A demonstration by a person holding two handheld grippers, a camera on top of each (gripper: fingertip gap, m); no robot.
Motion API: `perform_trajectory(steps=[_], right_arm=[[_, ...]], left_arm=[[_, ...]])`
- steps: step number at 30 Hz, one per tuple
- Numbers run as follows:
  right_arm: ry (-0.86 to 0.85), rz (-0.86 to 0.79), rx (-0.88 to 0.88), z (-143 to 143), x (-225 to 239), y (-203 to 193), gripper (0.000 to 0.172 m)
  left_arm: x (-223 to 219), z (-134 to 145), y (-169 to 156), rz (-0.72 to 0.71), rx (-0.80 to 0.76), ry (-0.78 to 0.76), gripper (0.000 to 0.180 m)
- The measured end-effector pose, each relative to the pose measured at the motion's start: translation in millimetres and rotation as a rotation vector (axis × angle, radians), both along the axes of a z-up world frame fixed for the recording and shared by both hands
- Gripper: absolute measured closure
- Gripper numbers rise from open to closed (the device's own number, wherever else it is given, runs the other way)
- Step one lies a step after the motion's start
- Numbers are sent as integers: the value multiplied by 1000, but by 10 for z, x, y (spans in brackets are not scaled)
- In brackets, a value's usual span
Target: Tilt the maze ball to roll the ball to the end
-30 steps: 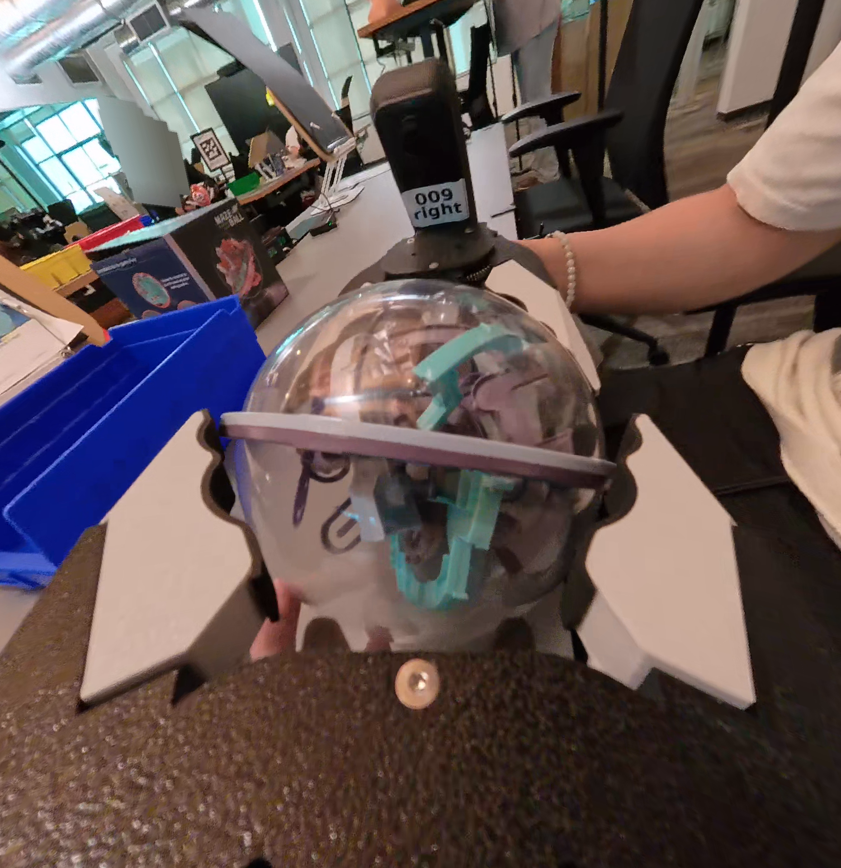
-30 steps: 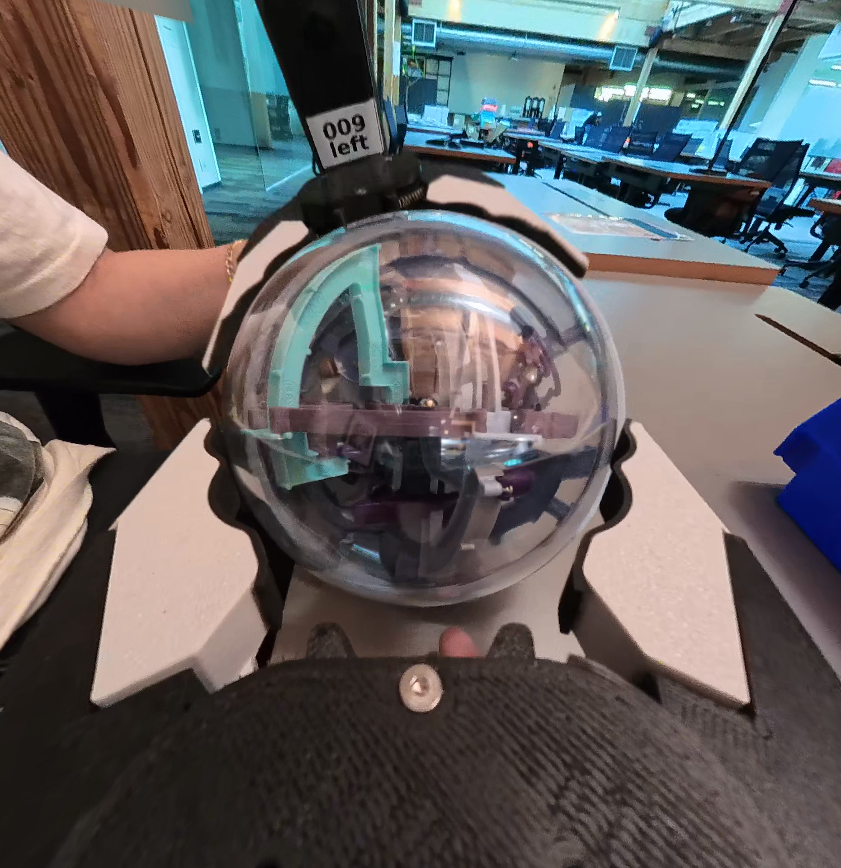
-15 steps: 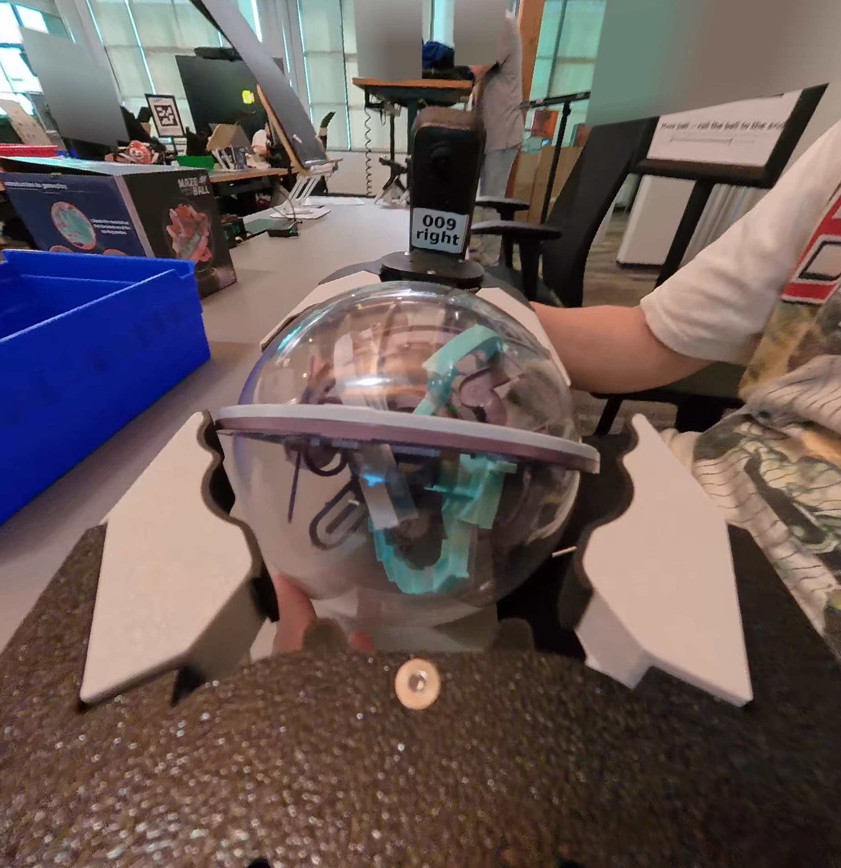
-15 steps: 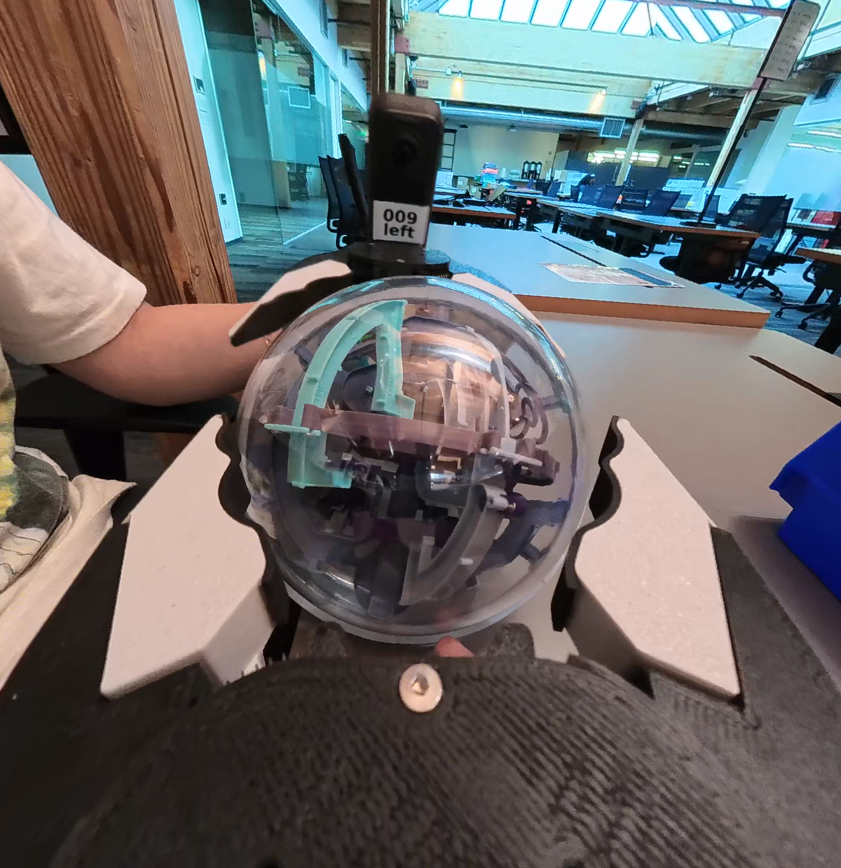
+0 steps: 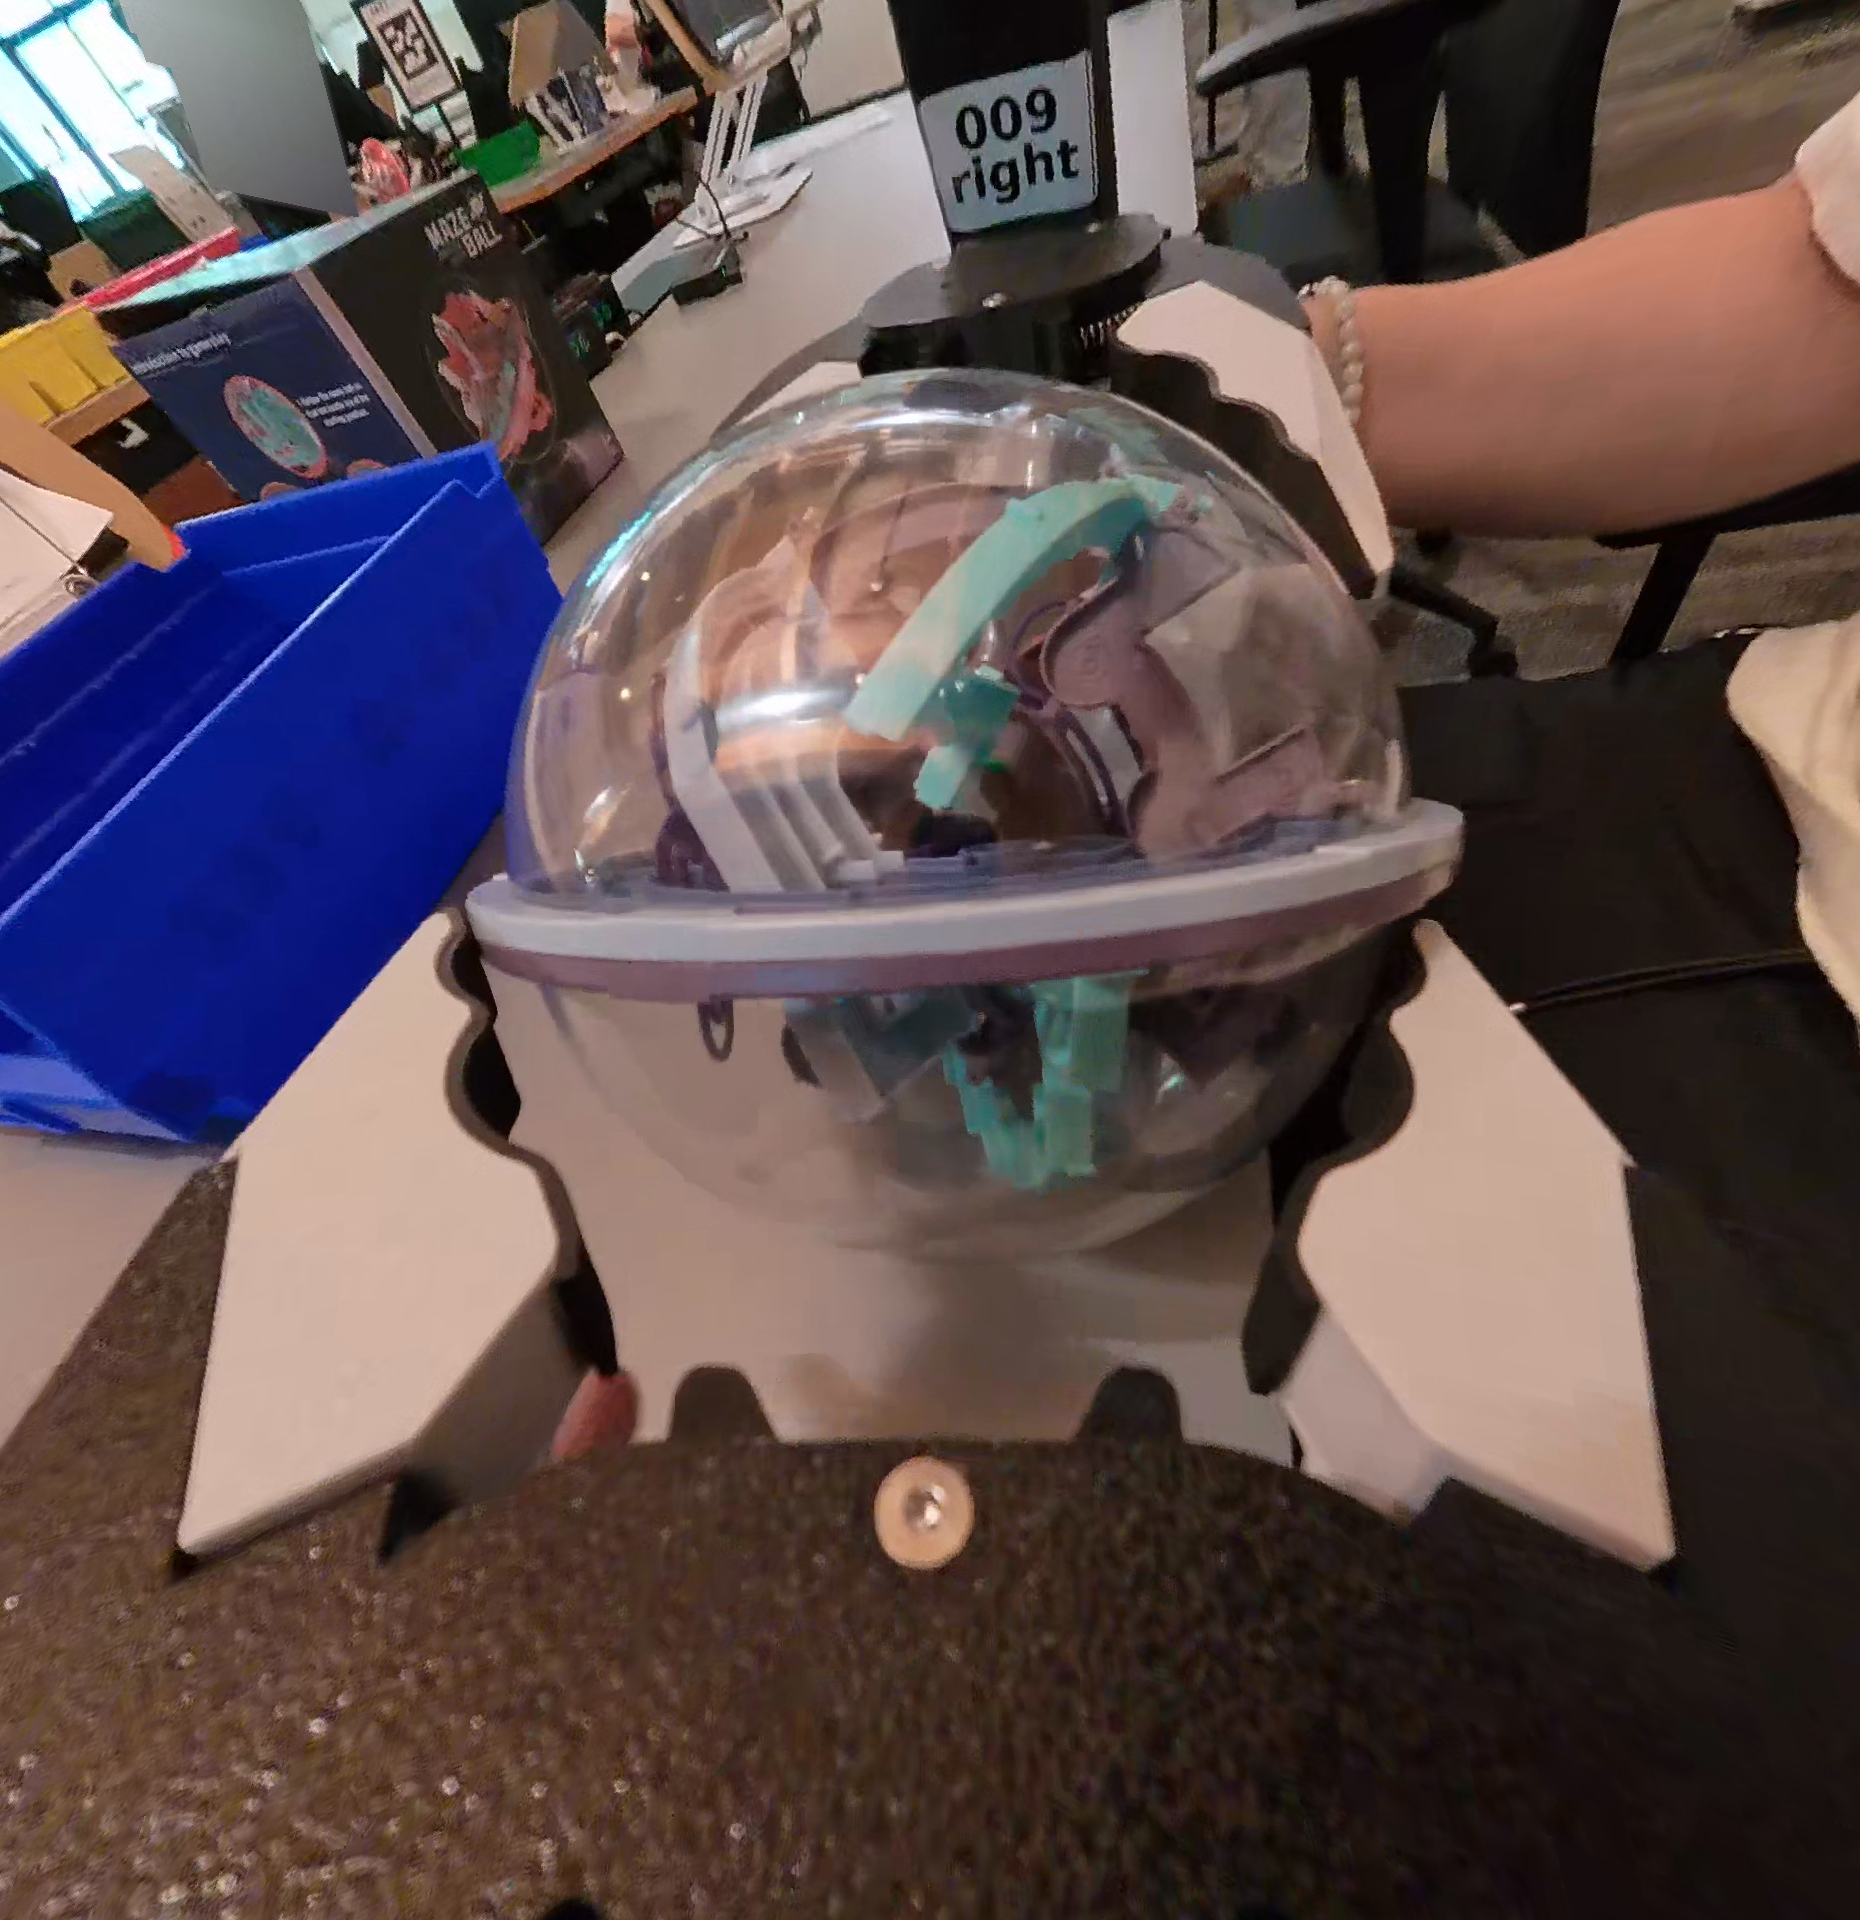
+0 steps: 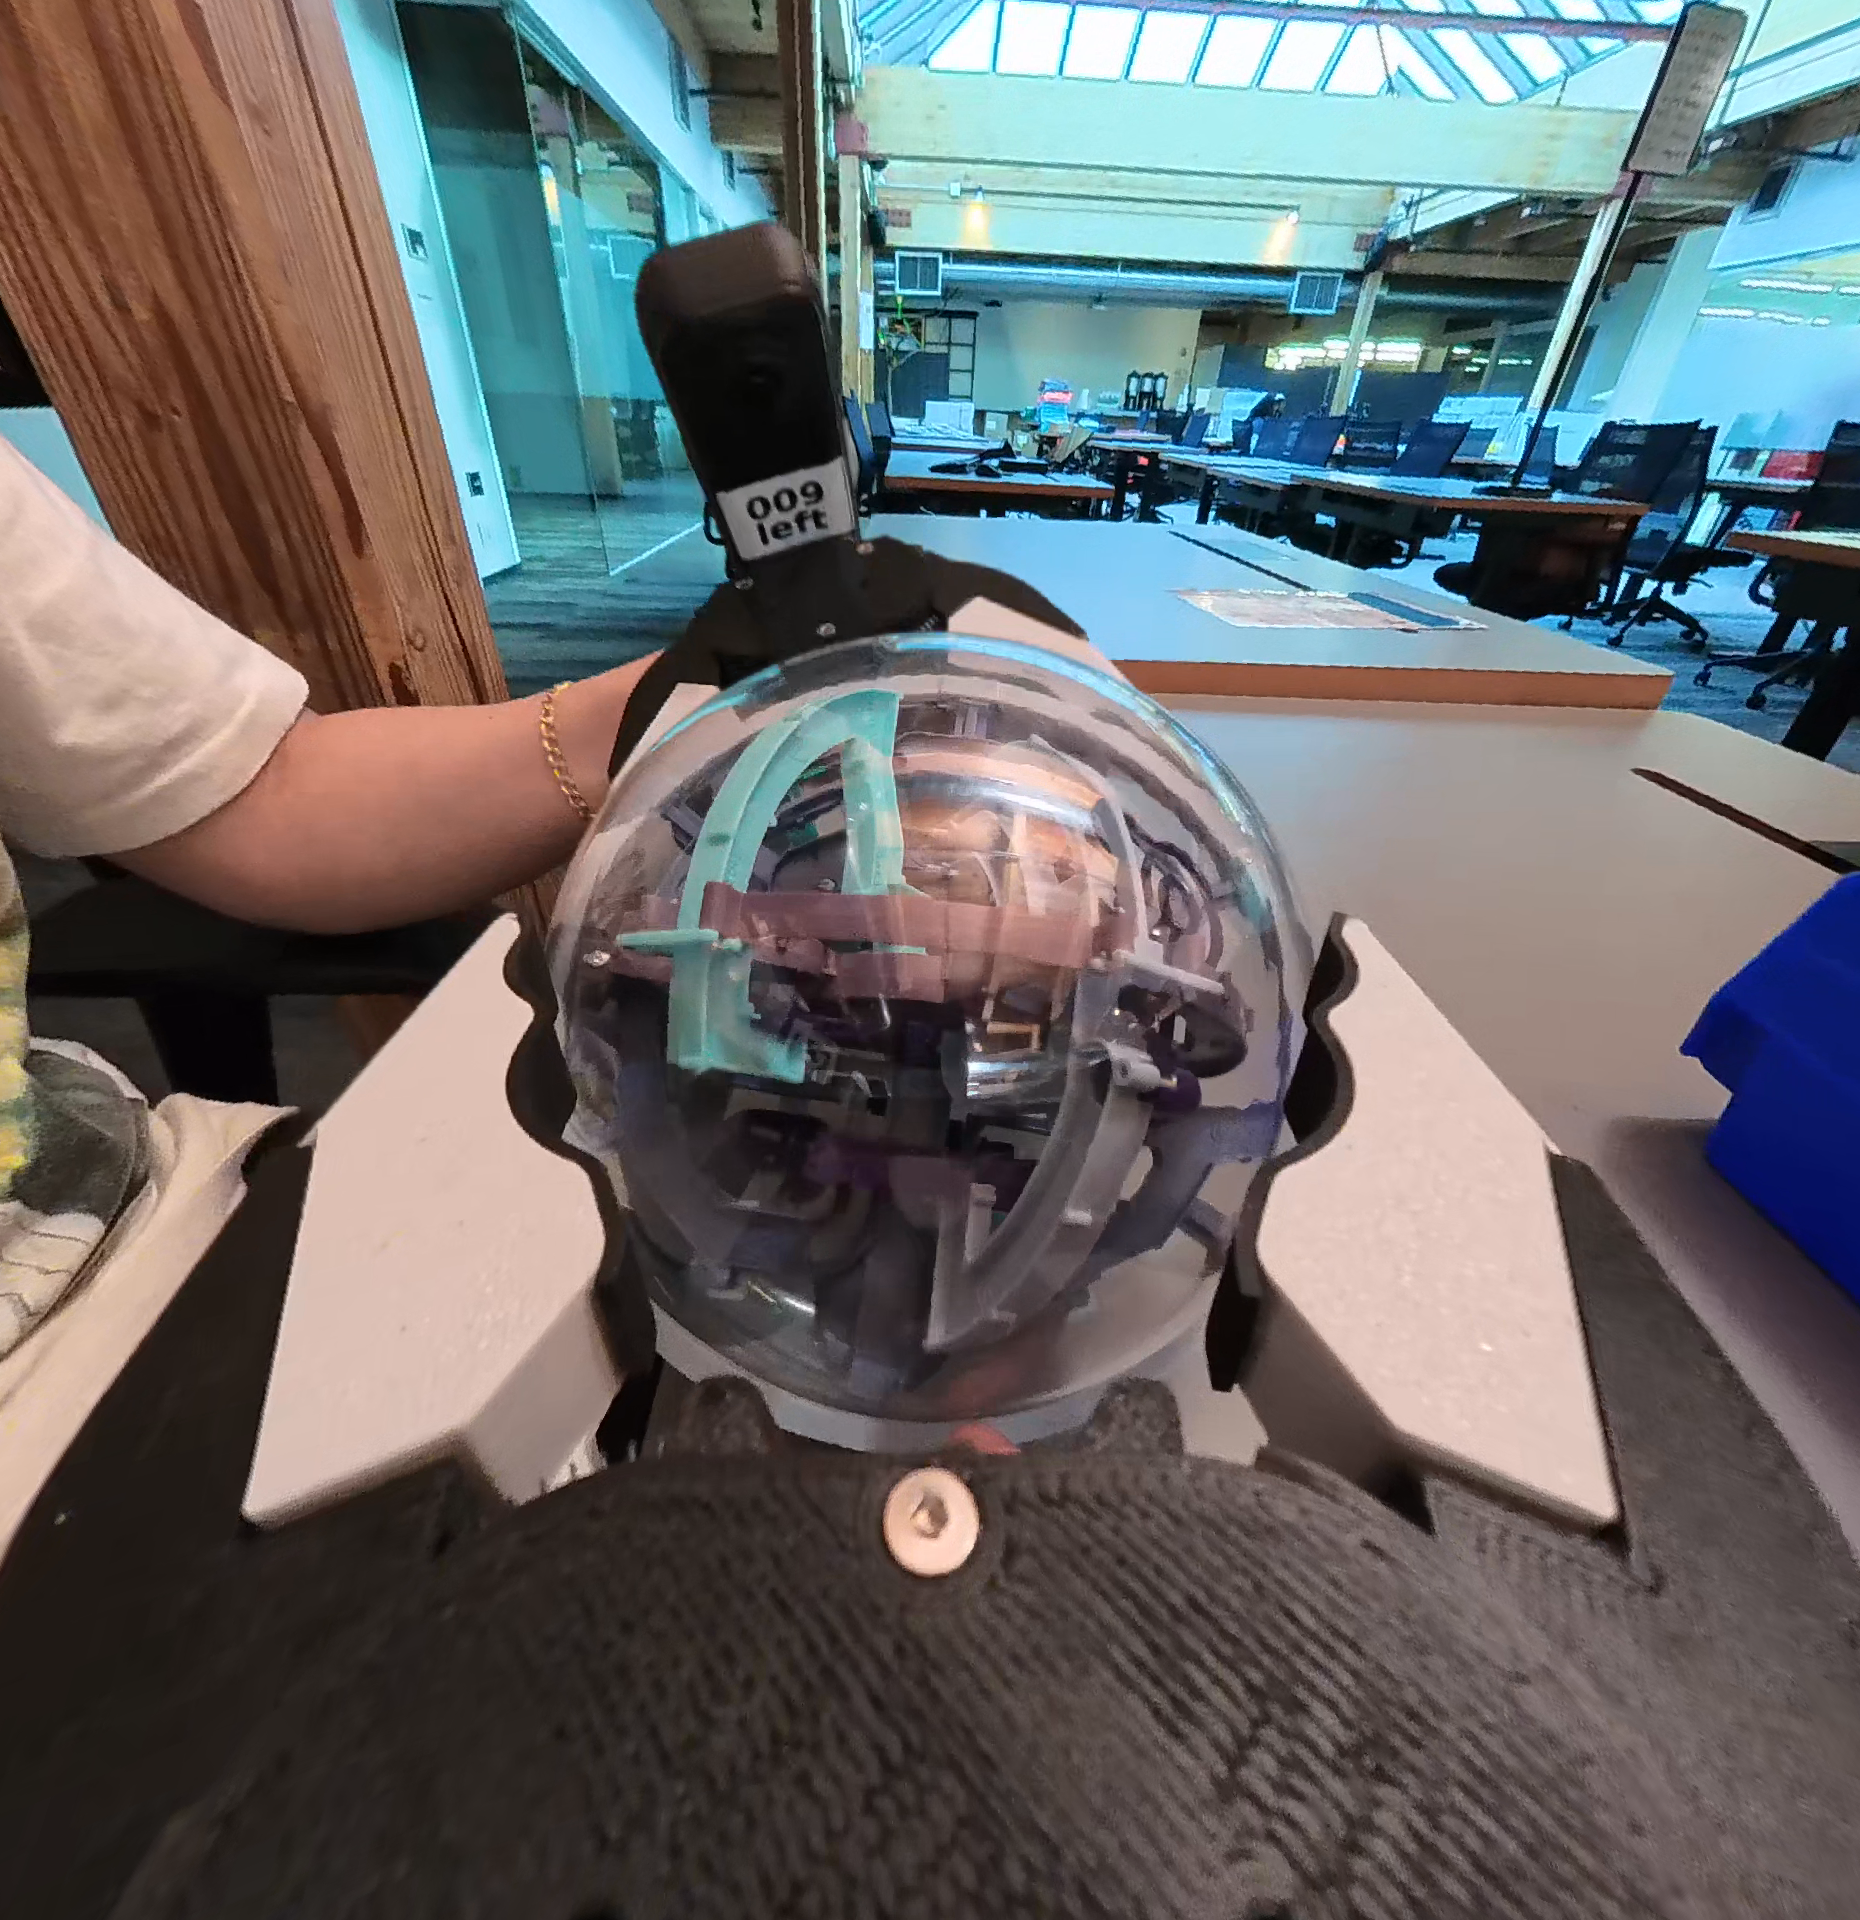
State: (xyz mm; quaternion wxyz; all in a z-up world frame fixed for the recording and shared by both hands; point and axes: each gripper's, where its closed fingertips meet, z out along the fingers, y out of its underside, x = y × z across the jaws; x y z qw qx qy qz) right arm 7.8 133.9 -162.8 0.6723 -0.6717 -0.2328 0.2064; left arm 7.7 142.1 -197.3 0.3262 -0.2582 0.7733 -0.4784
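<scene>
Two grippers pinching one clear plastic maze ball (image 5: 947,831) with teal and purple tracks inside, held between them above the grey table (image 6: 1508,831); left gripper (image 5: 941,935) clamped on its sides at the white equator band; right gripper (image 6: 926,1039) pressed on both flanks; farther left, blue plastic bin (image 5: 230,727); beyond, dark printed box (image 5: 386,353).

The maze ball (image 5: 947,831) has a glossy, clear plastic shell over matt teal, mauve and grey plastic tracks, with a smooth pale band round its middle. The left gripper (image 5: 936,935) and right gripper (image 6: 921,1039) have flat matt white fingers (image 5: 365,1195) edged in black, rough speckled black bodies and a shiny metal screw (image 5: 923,1512). Beside them, a blue bin (image 5: 230,748) looks like smooth plastic, the pillar (image 6: 209,343) like grained, varnished wood, and the table (image 6: 1477,883) is smooth and matt.
</scene>
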Motion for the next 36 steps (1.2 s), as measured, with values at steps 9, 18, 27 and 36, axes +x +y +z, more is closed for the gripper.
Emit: perform_trajectory(steps=[9, 18, 27, 36], right_arm=[[-59, -36, -32, -50, -64, 73, 20], [-84, -49, -2, -25, -106, 109, 19], [-21, -59, 57, 99, 0, 69, 30], [-82, -33, 30, 54, -15, 15, 24]], left_arm=[[34, 153, -195, -20, 225, -180, 23], [-4, -2, -28, 14, 123, -20, 24], [57, -168, 33, 70, 115, 66, 27], [61, -78, -102, 22, -28, 73, 26]])
